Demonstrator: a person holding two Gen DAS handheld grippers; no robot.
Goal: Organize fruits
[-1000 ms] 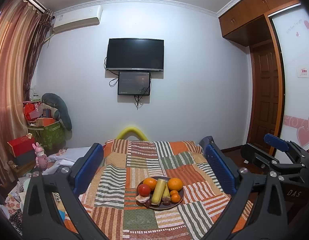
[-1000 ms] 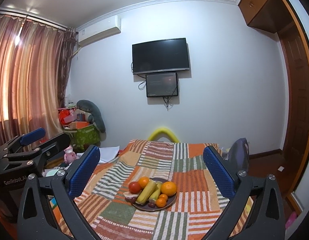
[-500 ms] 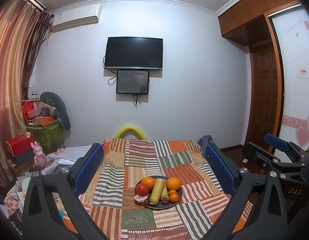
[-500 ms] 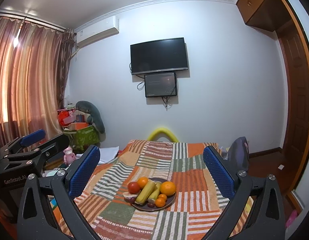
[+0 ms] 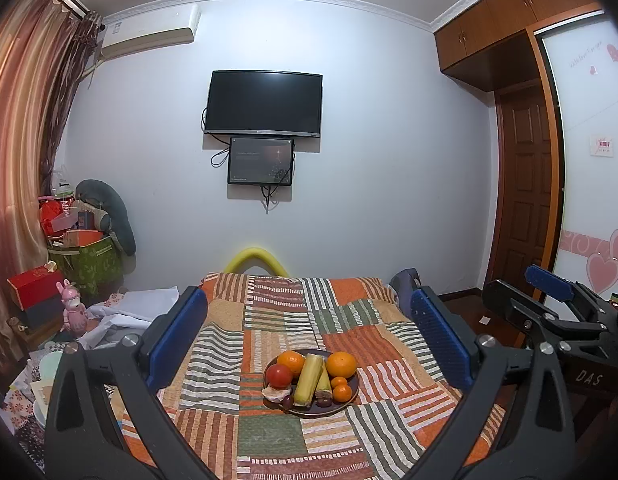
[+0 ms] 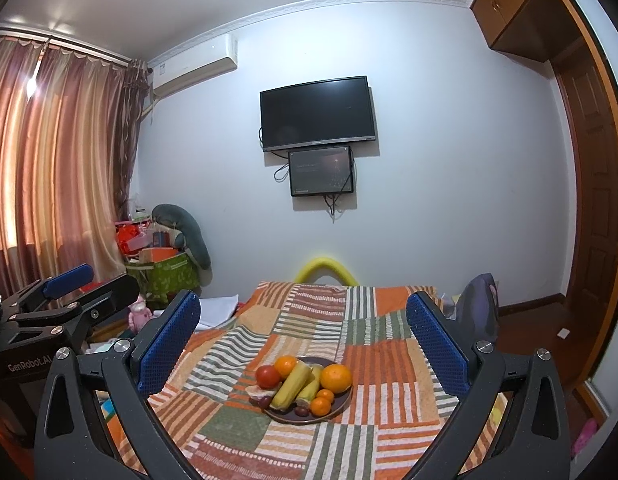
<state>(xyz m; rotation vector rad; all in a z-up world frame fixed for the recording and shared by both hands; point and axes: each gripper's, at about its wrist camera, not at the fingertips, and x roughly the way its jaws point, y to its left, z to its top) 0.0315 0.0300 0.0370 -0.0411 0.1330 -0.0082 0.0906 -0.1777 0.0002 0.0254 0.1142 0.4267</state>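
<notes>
A dark plate (image 5: 349,403) of fruit sits on a striped patchwork cloth (image 5: 269,320). It holds a red tomato (image 5: 279,375), two oranges (image 5: 341,364), small tangerines (image 5: 342,393), two yellow-green bananas (image 5: 308,374) and dark small fruits. The plate (image 6: 341,404) shows in the right wrist view too. My left gripper (image 5: 309,340) is open and empty, above and short of the plate. My right gripper (image 6: 303,336) is open and empty, likewise short of it. Each gripper shows at the edge of the other's view.
A yellow curved tube (image 5: 255,260) lies at the cloth's far edge. Boxes, a green bag (image 5: 89,260) and a pink toy (image 5: 73,312) clutter the left floor. A dark bag (image 6: 479,304) sits at the right edge. A TV (image 5: 265,104) hangs on the wall.
Both grippers have tilted slightly, so the plate sits a little higher in the views. Jaws stay open.
</notes>
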